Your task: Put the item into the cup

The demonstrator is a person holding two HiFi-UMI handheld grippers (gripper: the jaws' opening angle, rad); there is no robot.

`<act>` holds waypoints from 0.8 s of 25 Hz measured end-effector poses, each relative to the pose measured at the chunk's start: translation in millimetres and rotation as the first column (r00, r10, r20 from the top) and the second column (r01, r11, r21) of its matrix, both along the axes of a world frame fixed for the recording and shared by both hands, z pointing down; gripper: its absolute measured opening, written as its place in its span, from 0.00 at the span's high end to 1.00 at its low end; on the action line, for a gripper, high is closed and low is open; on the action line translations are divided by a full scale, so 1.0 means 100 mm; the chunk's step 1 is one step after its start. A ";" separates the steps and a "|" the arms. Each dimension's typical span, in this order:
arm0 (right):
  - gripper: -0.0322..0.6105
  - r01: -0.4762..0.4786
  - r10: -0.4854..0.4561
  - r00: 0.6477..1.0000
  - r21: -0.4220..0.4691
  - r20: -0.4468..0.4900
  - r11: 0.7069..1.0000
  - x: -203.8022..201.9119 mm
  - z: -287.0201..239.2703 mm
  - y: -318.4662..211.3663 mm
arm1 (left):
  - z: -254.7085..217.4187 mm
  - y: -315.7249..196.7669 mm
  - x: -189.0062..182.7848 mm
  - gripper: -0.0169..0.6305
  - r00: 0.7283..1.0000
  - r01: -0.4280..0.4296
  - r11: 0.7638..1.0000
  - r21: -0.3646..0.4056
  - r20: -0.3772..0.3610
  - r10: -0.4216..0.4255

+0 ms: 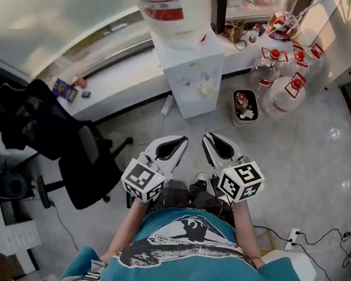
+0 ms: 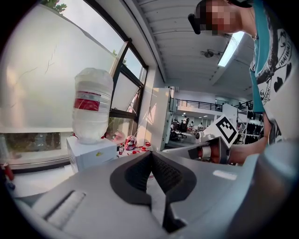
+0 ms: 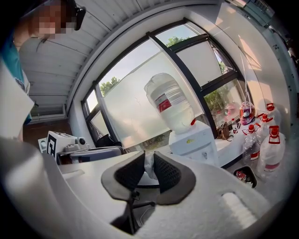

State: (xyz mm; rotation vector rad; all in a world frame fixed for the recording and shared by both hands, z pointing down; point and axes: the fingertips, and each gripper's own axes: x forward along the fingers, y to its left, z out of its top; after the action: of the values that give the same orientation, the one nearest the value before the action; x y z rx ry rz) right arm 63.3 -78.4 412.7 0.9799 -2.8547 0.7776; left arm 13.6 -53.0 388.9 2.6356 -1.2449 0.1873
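Observation:
Both grippers are held side by side at waist height over the floor, pointing toward a water dispenser. In the right gripper view, my right gripper is shut on a small crumpled white item wedged between its dark pads. My left gripper is shut, its pads meeting at the tips with nothing between them. In the head view the left gripper and the right gripper are a short way apart. No cup shows in any view.
The dispenser carries a large water jug and stands against the window ledge. Several red-capped water bottles and a small bin of rubbish sit to its right. A black office chair is at my left. Cables and a power strip lie at the lower right.

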 end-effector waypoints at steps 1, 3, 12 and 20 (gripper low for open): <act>0.86 0.002 -0.002 1.000 -0.002 0.002 1.000 0.01 0.00 -0.02 | 0.00 -0.01 0.01 0.95 1.000 0.002 1.000 0.000 0.003 -0.002; 0.86 0.009 -0.009 1.000 -0.006 0.004 1.000 0.01 0.01 -0.05 | -0.01 -0.02 0.01 0.95 1.000 0.012 1.000 -0.001 0.009 -0.012; 0.86 0.013 -0.012 1.000 -0.033 0.027 0.999 0.05 0.09 -0.01 | 0.01 0.10 0.01 0.95 0.999 0.032 0.999 -0.014 0.043 -0.031; 0.86 -0.011 0.012 1.000 -0.068 0.016 0.998 0.10 0.26 -0.13 | 0.10 -0.01 -0.09 0.95 0.999 0.044 0.998 -0.037 0.020 -0.043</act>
State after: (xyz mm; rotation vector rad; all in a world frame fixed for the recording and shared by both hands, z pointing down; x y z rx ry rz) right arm 73.0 -91.5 438.5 0.9863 -2.8178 0.8816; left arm 5.1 -53.9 398.9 2.5784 -1.2904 0.2265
